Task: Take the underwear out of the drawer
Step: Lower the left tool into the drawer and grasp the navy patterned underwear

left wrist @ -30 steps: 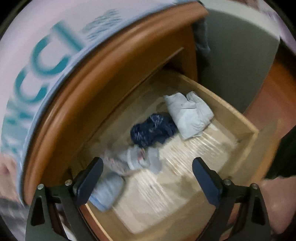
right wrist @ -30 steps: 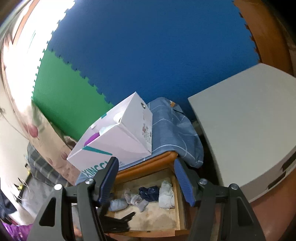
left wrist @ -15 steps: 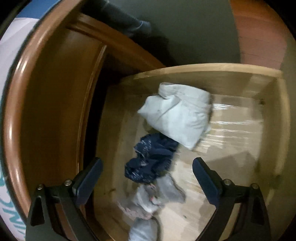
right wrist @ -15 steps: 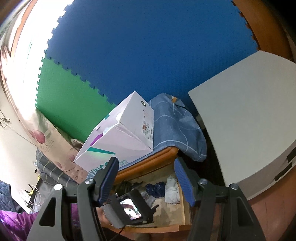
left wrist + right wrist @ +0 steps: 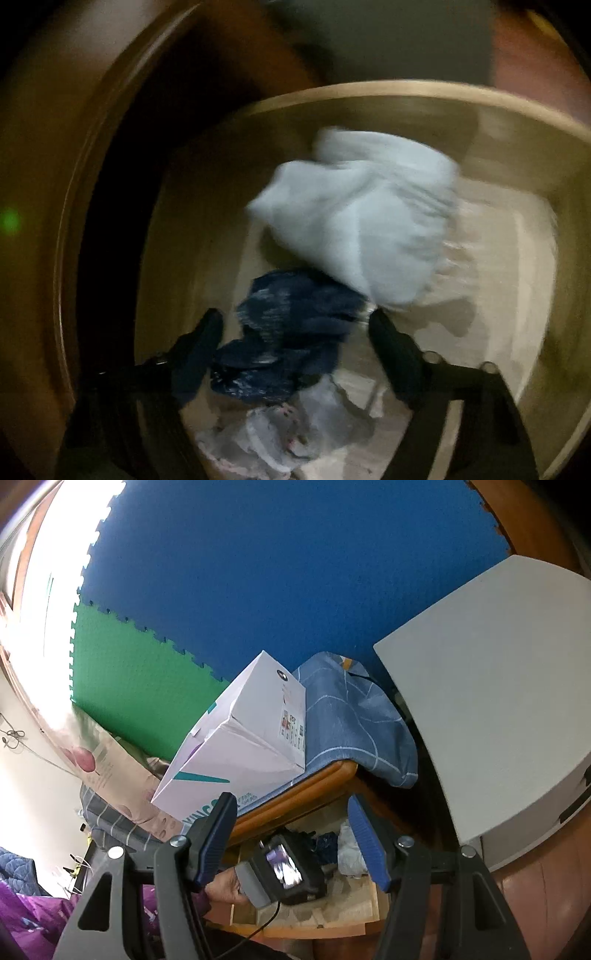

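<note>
left gripper (image 5: 295, 328) closing round the navy underwear (image 5: 291, 339) in the drawer (image 5: 406, 92), pads not biting yet. right gripper (image 5: 291, 834) open, idle. risk: i snag the pale piece (image 5: 306, 435) beside it too.

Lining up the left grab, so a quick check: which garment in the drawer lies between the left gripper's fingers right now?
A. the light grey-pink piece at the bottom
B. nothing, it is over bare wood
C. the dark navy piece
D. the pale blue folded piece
C: in the left wrist view the dark navy piece lies between the fingers of the left gripper, whose jaws are closing; the pale blue folded piece sits beyond them.
</note>
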### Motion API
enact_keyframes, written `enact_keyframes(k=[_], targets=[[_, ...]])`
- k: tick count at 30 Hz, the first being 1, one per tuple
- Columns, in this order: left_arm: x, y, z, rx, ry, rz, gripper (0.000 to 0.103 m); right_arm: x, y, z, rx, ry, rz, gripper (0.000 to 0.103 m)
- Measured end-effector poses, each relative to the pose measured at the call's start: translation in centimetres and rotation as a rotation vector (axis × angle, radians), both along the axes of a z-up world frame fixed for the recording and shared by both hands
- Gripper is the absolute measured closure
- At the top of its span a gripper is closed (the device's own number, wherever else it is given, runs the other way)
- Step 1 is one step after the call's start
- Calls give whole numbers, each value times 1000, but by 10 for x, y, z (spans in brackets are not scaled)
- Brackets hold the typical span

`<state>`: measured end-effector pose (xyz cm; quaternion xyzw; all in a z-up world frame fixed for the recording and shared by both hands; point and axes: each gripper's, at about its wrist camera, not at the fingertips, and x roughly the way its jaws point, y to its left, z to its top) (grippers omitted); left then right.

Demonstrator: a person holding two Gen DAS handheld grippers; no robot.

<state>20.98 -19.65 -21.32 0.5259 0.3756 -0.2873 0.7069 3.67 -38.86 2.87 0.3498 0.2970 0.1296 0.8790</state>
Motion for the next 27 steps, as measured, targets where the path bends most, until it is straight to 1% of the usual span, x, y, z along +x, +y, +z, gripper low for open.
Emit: enact_keyframes(k=[2, 3, 5, 6, 7, 8, 9, 10, 11, 12, 13, 15, 19, 23, 25, 27], targets=[[8, 1, -5, 12, 10, 12, 29, 3, 0, -4, 21, 14, 11, 39], [8, 0, -3, -5, 19, -3, 30, 5, 0, -5, 28, 20, 14, 39], [10, -1, -2, -12, 38, -24, 33, 8, 0, -8, 40, 34, 18, 39], [12, 5, 0, -27, 59, -32, 35, 9, 0, -9, 48, 39, 19, 39], [18, 6, 2, -40, 91, -26, 40, 10, -1, -9, 55, 41, 19, 39], [25, 8, 4, -66, 143, -11, 60, 11, -1, -10, 65, 44, 20, 39], [29, 12, 5, -90, 184, 20, 76, 12, -1, -11, 72, 47, 20, 39], [30, 20, 5, -88, 174, 33, 78, 13, -1, -12, 76, 48, 18, 39], [27, 20, 5, -85, 165, 28, 81, 13, -2, -12, 78, 50, 15, 39], [25, 19, 5, -81, 168, 31, 81, 14, -2, -12, 80, 51, 10, 39], [24, 17, 8, -90, 196, 47, 82, 13, -3, -13, 81, 51, 7, 39], [18, 14, 22, -127, 234, 75, 84, 12, -4, -14, 84, 54, 1, 39], [2, 19, 49, -187, 266, 101, 84, 10, -6, -15, 89, 59, -12, 39], [-11, 25, 86, -255, 226, 95, 84, 13, -3, -19, 86, 90, 5, 39], [-19, 30, 106, -317, 212, 89, 84, 14, 1, -19, 61, 100, 14, 39], [-27, 32, 123, -349, 182, 86, 84, 15, 4, -19, 33, 108, 19, 39]])
